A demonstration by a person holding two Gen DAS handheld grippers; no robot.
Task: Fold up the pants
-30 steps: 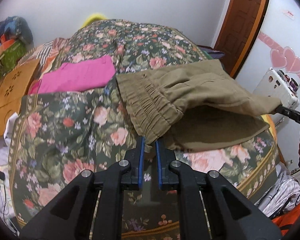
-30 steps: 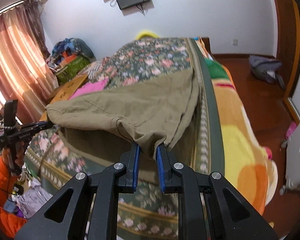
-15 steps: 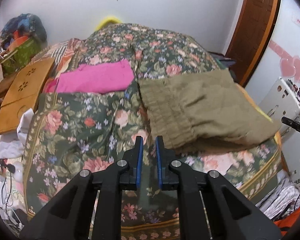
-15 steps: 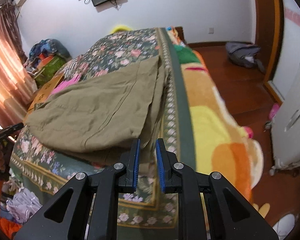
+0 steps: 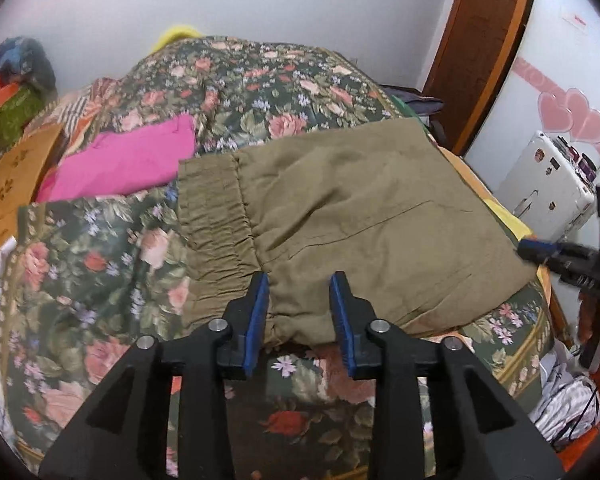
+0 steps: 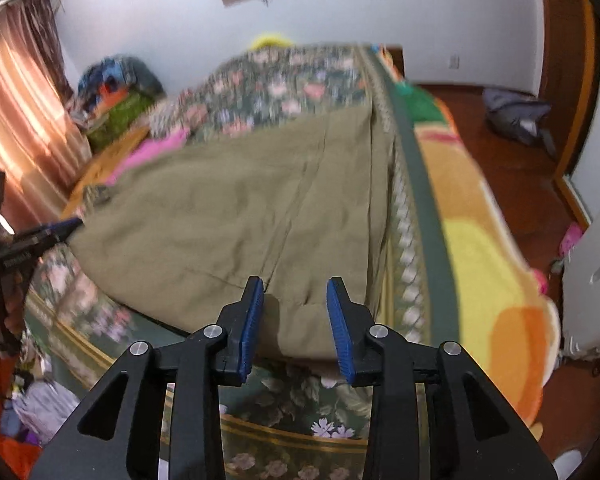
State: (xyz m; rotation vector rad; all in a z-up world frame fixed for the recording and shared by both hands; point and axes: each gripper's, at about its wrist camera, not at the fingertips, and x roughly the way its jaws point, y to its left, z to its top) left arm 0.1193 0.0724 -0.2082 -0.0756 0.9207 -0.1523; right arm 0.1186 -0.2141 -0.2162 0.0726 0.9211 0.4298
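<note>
left tool [image 5: 300, 308]: opening, not gripping | right tool [image 6: 296, 312]: opening, not gripping | pants [image 5: 352, 216]: folded on bed [image 5: 92, 280]

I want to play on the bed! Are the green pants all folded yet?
Almost. The olive pants already lie doubled over on the flowery bedspread, waistband flat. The left hand-held gripper and right hand-held gripper are opening, cloth between their jaws but not pinched. Probably one more fold is left, then stacking by the pink clothes.
</note>
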